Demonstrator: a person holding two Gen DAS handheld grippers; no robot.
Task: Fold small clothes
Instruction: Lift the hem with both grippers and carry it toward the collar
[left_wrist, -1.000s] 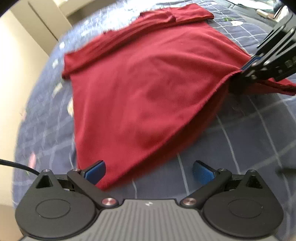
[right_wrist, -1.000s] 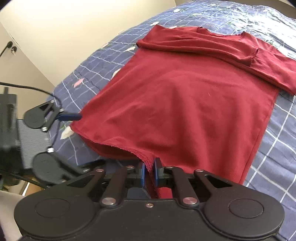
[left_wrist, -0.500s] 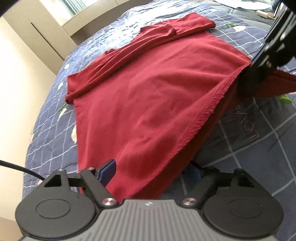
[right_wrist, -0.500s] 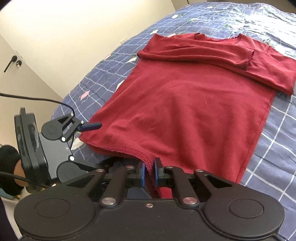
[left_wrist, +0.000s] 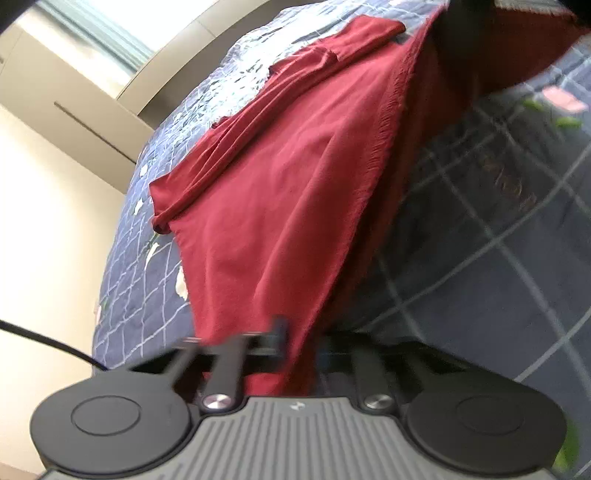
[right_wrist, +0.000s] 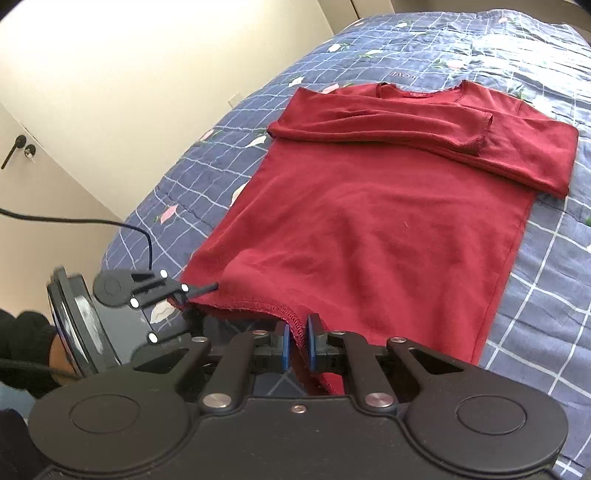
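So the dark red long-sleeved knit top (right_wrist: 373, 229) is lying flat on the bed, neckline at the far end, both sleeves folded across the chest. Its near hem is lifted off the navy quilted bedspread with a white grid and little pink flowers (right_wrist: 546, 258).

The right gripper (right_wrist: 296, 341) has its blue pads pinched tight on the hem, the stitched edge running right between them. The left gripper (right_wrist: 201, 288) is at the hem's left corner; in its own blurry view the fingers sit close together with red fabric (left_wrist: 280, 206) bunched between them, so it looks clamped on that corner.

The bedspread runs well past the top on the right and far sides, with open quilt there. On the left the bed edge is near a cream wall (right_wrist: 129, 74), and there's a door with a dark lever handle (right_wrist: 14, 149) further left. A black cable (right_wrist: 92, 221) trails off the left gripper.

Only readable writing: "LOVE" (right_wrist: 402, 76) printed on the quilt just beyond the collar.
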